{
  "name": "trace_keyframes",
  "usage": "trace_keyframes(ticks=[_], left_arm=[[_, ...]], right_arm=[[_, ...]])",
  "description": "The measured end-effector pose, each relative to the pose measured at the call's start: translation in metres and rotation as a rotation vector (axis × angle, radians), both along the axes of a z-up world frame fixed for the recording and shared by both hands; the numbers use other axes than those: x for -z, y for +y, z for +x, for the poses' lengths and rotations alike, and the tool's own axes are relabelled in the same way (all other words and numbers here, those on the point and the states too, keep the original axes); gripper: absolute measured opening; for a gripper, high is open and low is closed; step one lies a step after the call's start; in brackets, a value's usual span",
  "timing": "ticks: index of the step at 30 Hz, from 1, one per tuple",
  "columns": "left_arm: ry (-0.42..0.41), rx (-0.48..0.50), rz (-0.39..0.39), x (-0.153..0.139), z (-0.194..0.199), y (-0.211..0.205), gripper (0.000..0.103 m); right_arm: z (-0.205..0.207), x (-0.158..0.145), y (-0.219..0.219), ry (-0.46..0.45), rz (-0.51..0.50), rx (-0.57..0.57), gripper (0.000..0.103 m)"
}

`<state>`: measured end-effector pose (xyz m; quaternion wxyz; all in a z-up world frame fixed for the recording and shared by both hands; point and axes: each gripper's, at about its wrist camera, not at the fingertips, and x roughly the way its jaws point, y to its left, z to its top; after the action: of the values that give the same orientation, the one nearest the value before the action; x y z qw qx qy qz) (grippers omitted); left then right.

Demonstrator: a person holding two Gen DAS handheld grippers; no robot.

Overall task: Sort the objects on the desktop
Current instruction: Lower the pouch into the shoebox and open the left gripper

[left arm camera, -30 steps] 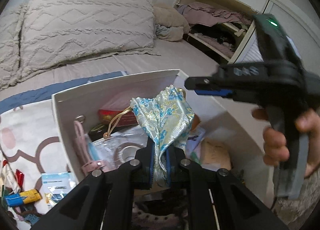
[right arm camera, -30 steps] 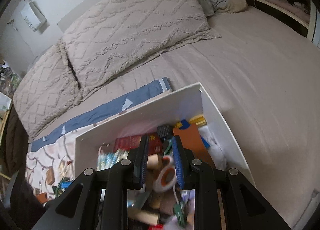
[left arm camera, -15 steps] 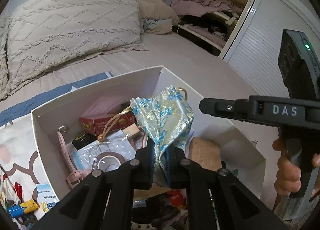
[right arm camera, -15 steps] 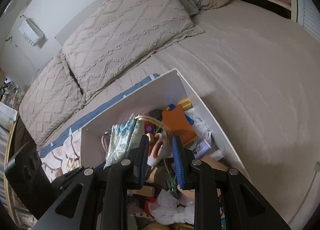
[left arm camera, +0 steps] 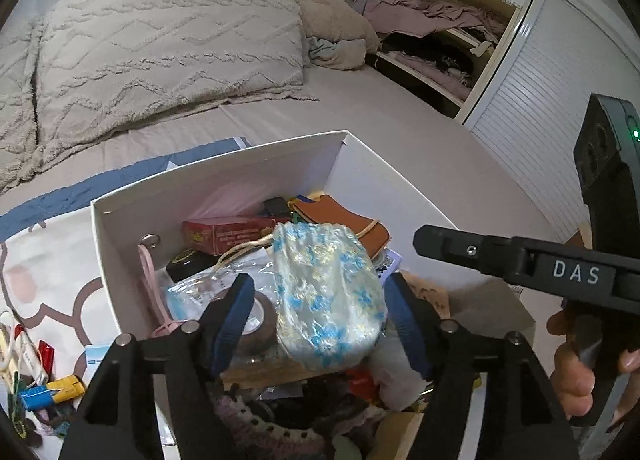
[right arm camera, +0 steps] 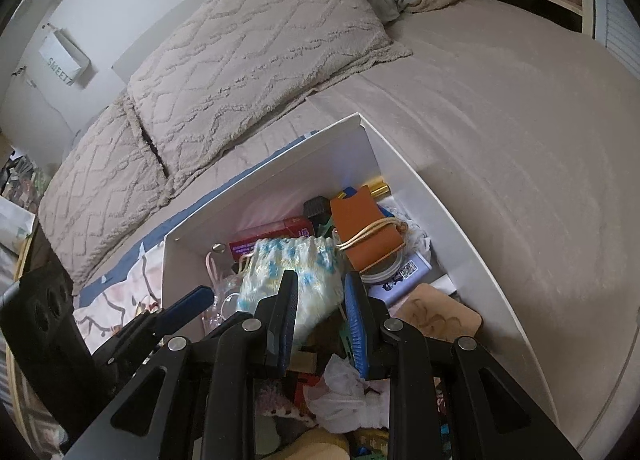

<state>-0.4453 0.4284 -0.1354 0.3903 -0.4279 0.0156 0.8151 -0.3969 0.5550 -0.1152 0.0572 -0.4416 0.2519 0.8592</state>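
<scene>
The blue-and-white brocade drawstring pouch (left arm camera: pixel 328 288) lies inside the white storage box (left arm camera: pixel 216 184) on the bed, directly between the two spread blades of the left tongs (left arm camera: pixel 316 312), touching neither blade as far as the view shows. These tongs are open and hold nothing. The pouch's long axis runs away from the left tongs, with the gathered neck and cream cord (left arm camera: pixel 240 250) at the far end and the rounded bottom at the near end. The right tongs (right arm camera: pixel 318 310) hover over the same pouch (right arm camera: pixel 288 272) with their blades partly apart and nothing pinched. The left tongs look nearer, so re-gripping would need only closing; withdrawing should go straight back.
</scene>
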Motion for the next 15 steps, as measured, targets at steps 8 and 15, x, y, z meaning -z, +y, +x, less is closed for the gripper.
trace_keyframes(ticks=[8, 15], left_arm=[[0.023, -0.023, 0.000, -0.008, 0.004, -0.013, 0.074], [0.033, -0.050, 0.009, -0.013, 0.012, -0.029, 0.074]], right_arm=[[0.011, -0.005, -0.004, 0.033, 0.007, 0.014, 0.024], [0.024, -0.009, -0.013, 0.054, 0.025, 0.016, 0.024]])
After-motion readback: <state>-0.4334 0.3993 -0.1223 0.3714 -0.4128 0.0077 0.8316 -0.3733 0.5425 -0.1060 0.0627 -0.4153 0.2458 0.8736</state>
